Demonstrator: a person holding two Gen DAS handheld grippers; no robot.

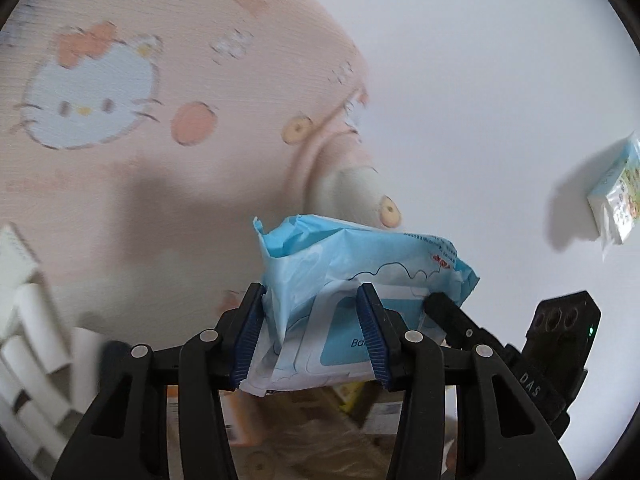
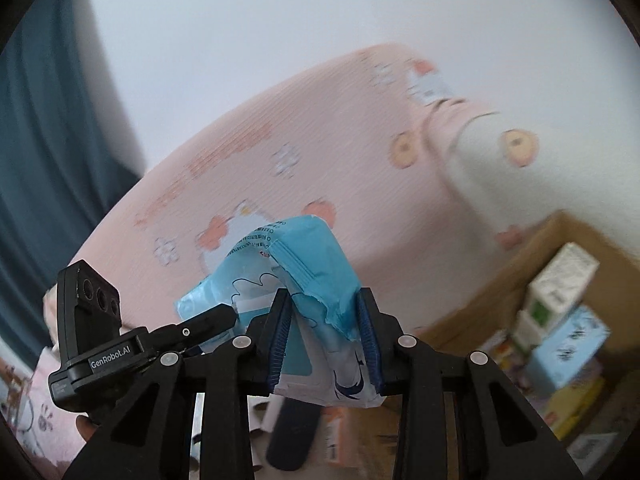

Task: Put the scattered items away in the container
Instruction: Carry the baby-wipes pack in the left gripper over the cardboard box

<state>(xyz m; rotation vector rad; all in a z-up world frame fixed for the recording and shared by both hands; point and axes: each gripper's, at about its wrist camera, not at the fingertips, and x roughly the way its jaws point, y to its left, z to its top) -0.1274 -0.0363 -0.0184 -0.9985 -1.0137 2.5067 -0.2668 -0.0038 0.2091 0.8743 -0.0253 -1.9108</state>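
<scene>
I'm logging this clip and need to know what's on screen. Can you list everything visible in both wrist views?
Wipes pack: one, light blue and white, clamped at opposite ends by both grippers, above the box.
Cardboard box: one, brown, lower right in right view, holding several small cartons.
Pink cartoon-print sheet: one, on the white surface behind the pack.
Small printed packet: one, white with colours, on the white surface at right.
White slatted object: one, left edge.
Blue curtain: one, left.
Left gripper: black with blue pads, shut.
Right gripper: same, shut.
</scene>
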